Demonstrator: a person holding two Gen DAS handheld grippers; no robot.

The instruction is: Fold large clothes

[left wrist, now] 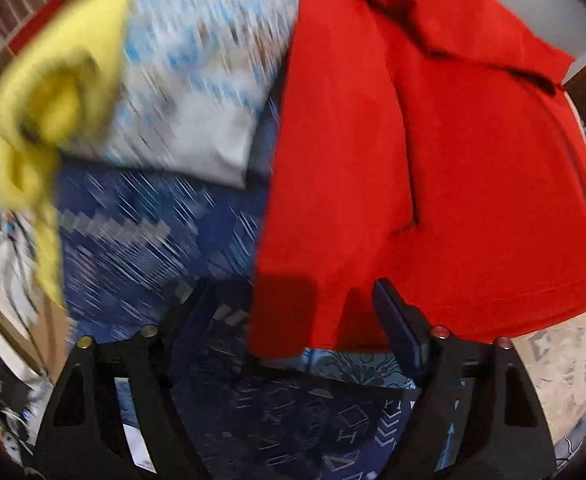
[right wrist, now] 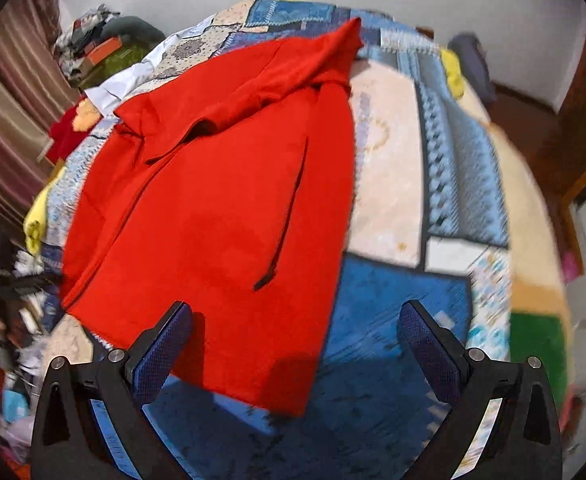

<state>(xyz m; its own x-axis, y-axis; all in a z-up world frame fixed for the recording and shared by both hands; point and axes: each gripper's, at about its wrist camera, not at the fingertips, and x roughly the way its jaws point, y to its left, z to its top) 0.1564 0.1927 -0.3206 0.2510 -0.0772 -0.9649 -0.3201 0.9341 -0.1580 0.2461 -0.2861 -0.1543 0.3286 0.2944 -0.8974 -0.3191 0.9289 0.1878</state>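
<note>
Lying across a bed covered in a blue and cream patchwork quilt [right wrist: 393, 184], the large red cloth garment [right wrist: 221, 200] fills the centre-left of the right wrist view and the right half of the left wrist view [left wrist: 433, 160]. Both the left gripper [left wrist: 289, 308] and the right gripper [right wrist: 295, 330] are spread wide, fingers released, holding nothing. A blurred yellow cloth [left wrist: 41, 120] sits upper left in the left view.
</note>
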